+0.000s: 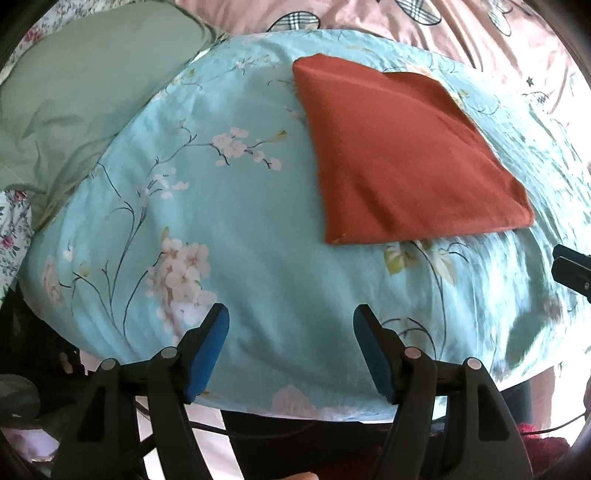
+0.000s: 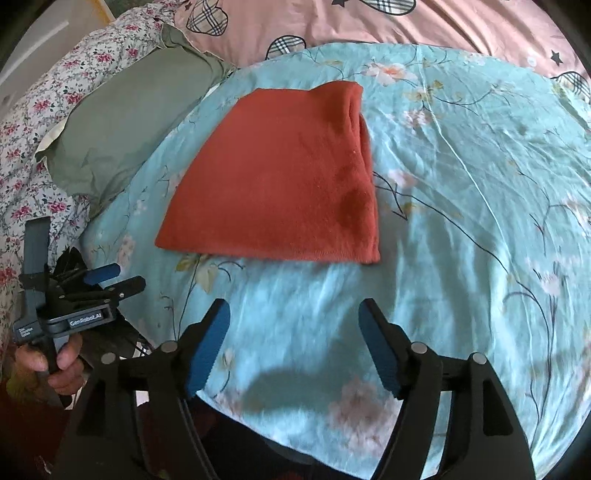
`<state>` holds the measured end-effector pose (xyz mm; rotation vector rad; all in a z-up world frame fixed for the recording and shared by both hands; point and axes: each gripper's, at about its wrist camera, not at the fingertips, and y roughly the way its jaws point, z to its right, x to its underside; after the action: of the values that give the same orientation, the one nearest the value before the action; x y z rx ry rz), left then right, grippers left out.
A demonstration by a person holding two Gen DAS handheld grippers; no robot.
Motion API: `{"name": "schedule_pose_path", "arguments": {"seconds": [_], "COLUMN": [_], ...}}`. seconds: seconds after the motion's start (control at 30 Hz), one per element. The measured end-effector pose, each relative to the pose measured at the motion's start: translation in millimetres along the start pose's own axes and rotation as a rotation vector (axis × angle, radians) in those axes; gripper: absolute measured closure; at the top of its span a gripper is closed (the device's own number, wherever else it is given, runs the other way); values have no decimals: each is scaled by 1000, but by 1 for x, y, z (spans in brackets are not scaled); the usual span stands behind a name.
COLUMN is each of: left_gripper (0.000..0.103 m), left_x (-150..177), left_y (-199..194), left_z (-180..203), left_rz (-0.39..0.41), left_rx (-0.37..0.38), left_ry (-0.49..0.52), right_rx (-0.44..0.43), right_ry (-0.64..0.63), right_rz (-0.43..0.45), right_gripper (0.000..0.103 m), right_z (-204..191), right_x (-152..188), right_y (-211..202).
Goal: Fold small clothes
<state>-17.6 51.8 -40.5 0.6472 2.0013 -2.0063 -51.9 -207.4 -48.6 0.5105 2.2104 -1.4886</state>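
A rust-red cloth lies folded into a flat wedge on a light blue flowered sheet; the right wrist view shows the same red cloth with a thick folded edge on its right side. My left gripper hangs open over bare sheet, below and left of the cloth, with nothing between its blue pads. My right gripper is open too, just below the cloth's near hem and apart from it. The left gripper also shows at the left edge, held by a hand.
A grey-green pillow lies to the left of the blue sheet. A pink bedcover with plaid hearts lies behind it, and a white cover with red flowers at far left. The sheet's near edge drops off by my fingers.
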Motion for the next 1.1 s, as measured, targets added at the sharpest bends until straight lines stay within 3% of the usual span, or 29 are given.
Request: {"name": "schedule_pose_path", "arguments": {"seconds": [0.33,0.83,1.1], "left_gripper": [30,30,30], "left_x": [-18,-48,-68], "left_y": [-13,5,-1], "left_z": [2,5,6], "left_rz": [68,67,105], "left_rx": [-15,-43,-54], "left_ry": [-4,11,9], "right_rx": [15,20,25], "right_ry": [-55,-126,-170], "right_rz": [12,6,18], "right_gripper": [19,12,7], "right_z": [-17,-27,-29], "right_x": [-12,-38,-60], "right_y": [4,20,21]}}
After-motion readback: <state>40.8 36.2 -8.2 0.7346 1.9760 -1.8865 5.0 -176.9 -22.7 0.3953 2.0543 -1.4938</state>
